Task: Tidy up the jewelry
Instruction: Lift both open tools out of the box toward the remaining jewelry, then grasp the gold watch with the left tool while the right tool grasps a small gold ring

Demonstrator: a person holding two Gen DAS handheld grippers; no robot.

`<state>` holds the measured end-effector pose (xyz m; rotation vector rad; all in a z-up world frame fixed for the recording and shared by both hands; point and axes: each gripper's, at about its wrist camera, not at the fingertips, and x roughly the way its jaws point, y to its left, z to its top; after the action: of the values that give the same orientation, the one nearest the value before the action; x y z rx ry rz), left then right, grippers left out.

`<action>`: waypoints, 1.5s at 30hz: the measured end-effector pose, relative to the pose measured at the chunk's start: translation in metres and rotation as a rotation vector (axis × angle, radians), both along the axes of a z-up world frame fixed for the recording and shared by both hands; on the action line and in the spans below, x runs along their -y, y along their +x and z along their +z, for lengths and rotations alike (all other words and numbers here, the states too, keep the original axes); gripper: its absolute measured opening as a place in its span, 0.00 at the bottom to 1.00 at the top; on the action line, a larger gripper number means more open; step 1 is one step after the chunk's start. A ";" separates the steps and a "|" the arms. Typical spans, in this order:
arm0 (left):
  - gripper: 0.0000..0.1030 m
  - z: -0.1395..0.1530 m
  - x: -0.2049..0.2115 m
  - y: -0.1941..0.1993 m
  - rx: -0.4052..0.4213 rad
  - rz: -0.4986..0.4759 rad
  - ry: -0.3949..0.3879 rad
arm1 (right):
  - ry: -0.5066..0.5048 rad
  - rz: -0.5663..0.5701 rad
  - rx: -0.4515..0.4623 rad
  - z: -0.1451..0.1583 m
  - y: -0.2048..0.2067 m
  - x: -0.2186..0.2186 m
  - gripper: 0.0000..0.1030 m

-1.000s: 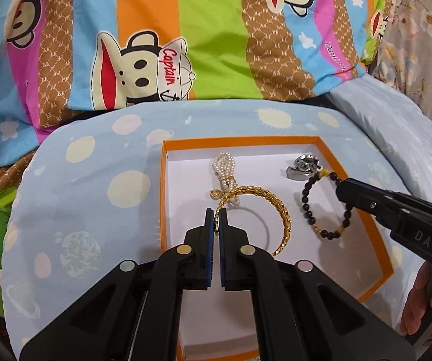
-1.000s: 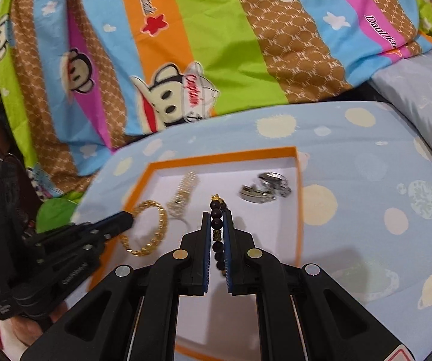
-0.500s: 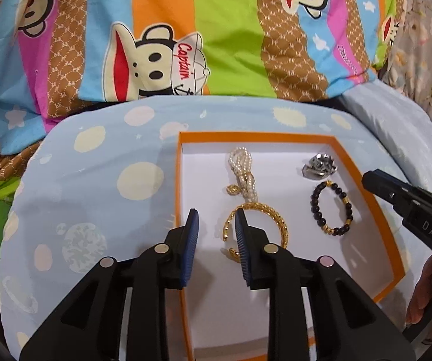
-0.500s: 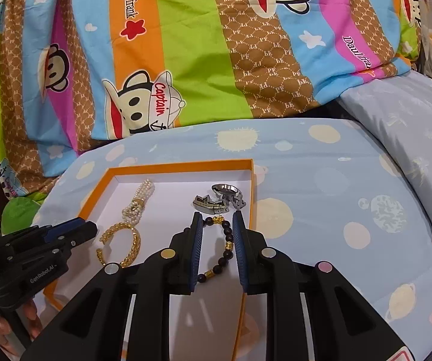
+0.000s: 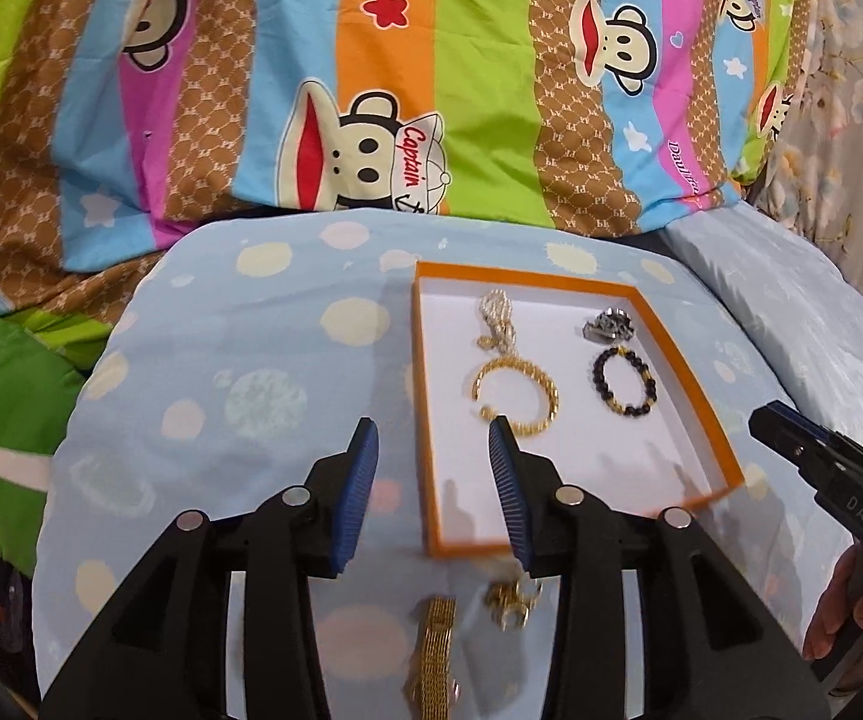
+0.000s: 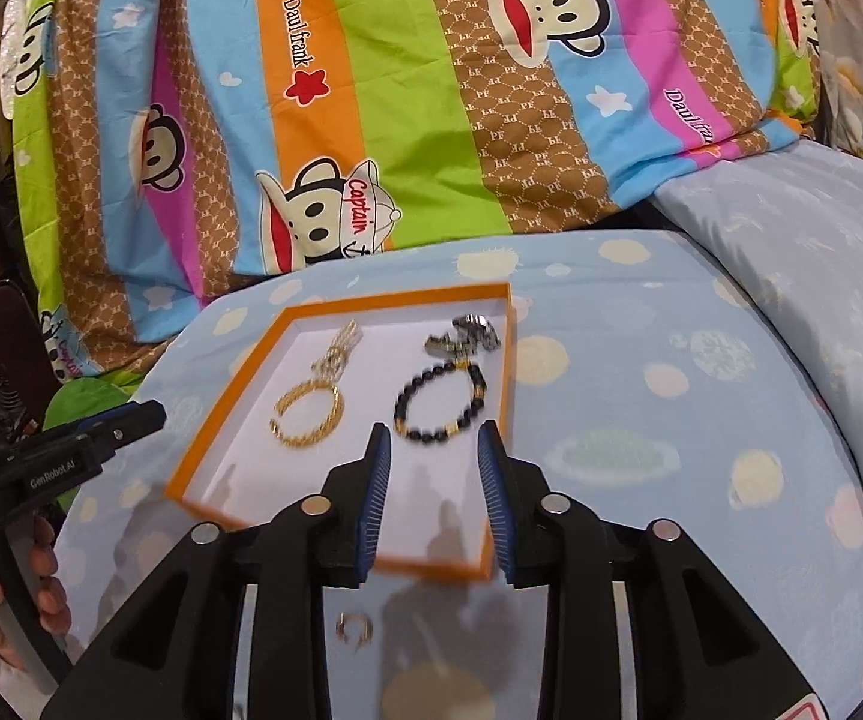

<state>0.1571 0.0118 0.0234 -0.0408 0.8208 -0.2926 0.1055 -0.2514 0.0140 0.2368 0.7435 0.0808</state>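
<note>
While the gold bangle [image 5: 515, 396] and bead bracelet [image 5: 623, 381] lie free in the orange tray [image 5: 713, 444] on the bed [image 5: 251, 372], both grippers, left [image 5: 434, 450] and right [image 6: 434, 456], hover nearer the camera, jaws just opened and empty.

A striped cartoon-monkey blanket [image 5: 431, 90] lies behind a pale-blue dotted bedsheet [image 5: 251, 372].

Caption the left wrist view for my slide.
Open left gripper above orange tray holding gold bangle and bead bracelet.
</note>
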 end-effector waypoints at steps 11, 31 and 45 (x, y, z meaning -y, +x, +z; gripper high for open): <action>0.48 -0.041 -0.017 -0.064 -0.091 0.024 0.009 | 0.028 -0.003 -0.066 -0.023 -0.076 -0.007 0.31; 0.22 -0.061 -0.006 -0.085 -0.089 0.003 0.048 | 0.048 0.039 -0.097 -0.036 -0.102 -0.031 0.32; 0.10 -0.032 0.003 -0.101 -0.075 -0.071 -0.073 | -0.022 0.083 -0.099 -0.032 -0.051 -0.046 0.46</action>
<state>0.0565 0.0086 -0.0086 -0.0916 0.8867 -0.3895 0.0541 -0.2052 -0.0176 0.1901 0.8525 0.1407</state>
